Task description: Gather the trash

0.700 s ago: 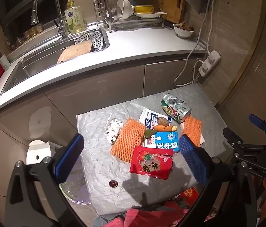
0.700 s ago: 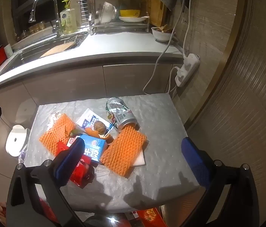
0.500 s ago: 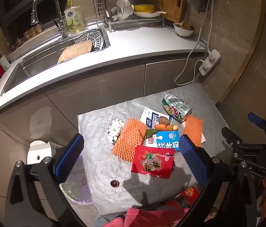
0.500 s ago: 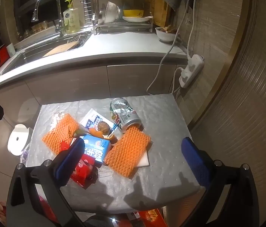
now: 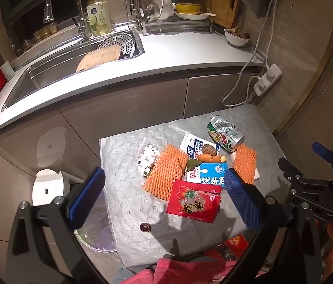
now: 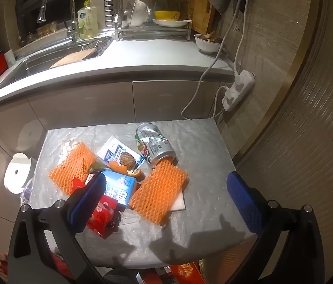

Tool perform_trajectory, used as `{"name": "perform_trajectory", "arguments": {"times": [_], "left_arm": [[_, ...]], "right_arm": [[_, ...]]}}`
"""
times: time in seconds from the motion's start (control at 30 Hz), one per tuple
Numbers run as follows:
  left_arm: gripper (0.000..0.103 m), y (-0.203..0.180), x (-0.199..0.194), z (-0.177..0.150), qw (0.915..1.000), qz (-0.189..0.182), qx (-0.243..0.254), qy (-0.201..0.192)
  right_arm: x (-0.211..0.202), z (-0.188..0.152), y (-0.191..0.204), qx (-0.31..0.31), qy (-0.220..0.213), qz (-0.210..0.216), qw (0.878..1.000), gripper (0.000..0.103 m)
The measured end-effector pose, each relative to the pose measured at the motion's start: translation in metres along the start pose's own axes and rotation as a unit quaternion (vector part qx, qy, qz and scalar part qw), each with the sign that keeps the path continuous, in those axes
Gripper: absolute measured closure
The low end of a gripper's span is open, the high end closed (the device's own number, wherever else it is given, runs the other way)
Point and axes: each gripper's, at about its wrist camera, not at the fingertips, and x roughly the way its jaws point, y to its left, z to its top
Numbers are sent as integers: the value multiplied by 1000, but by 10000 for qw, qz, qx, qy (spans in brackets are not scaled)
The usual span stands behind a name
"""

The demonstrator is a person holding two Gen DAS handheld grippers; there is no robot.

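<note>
Trash lies on a small grey-covered table (image 5: 128, 189) (image 6: 209, 151): a green and silver can (image 5: 225, 133) (image 6: 154, 145) on its side, two orange foam nets (image 5: 168, 171) (image 5: 245, 163) (image 6: 73, 165) (image 6: 158, 195), a blue milk carton (image 5: 210, 175) (image 6: 119, 187), a red snack packet (image 5: 193, 201) (image 6: 101, 215), a white and blue wrapper (image 5: 193, 145) (image 6: 114, 151), peel scraps (image 5: 210, 158) (image 6: 125, 169) and white crumbs (image 5: 147, 157). My left gripper (image 5: 164, 197) is open above the table's near side. My right gripper (image 6: 165, 201) is open above the right net. Both are empty.
A kitchen counter with a sink (image 5: 67, 64), dish rack (image 5: 176, 11) and bowl (image 5: 237, 37) runs behind the table. A power strip (image 5: 267, 79) (image 6: 238, 90) hangs on the right wall. A white bin lid (image 5: 46, 187) and a clear bag are left of the table. A dark round bit (image 5: 145, 227) lies near the front.
Both grippers have drawn slightly closer to the table and shifted a little; the trash has not moved. Both stay open.
</note>
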Motion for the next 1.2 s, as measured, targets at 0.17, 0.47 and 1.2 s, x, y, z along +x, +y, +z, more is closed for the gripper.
{"name": "perform_trajectory", "arguments": {"times": [0.17,0.47,1.2], "left_arm": [[7,-1,2,2,10000,12,-11,42],[7,2,4,1,10000,90,-7,26],[7,-3,2,3,9999,63,102,54]], "right_arm": [[2,2,2,-15,34,-25,10000,2],[4,5,0,8,52,5,10000,2],[4,7,5,1,47,224,9997,2]]}}
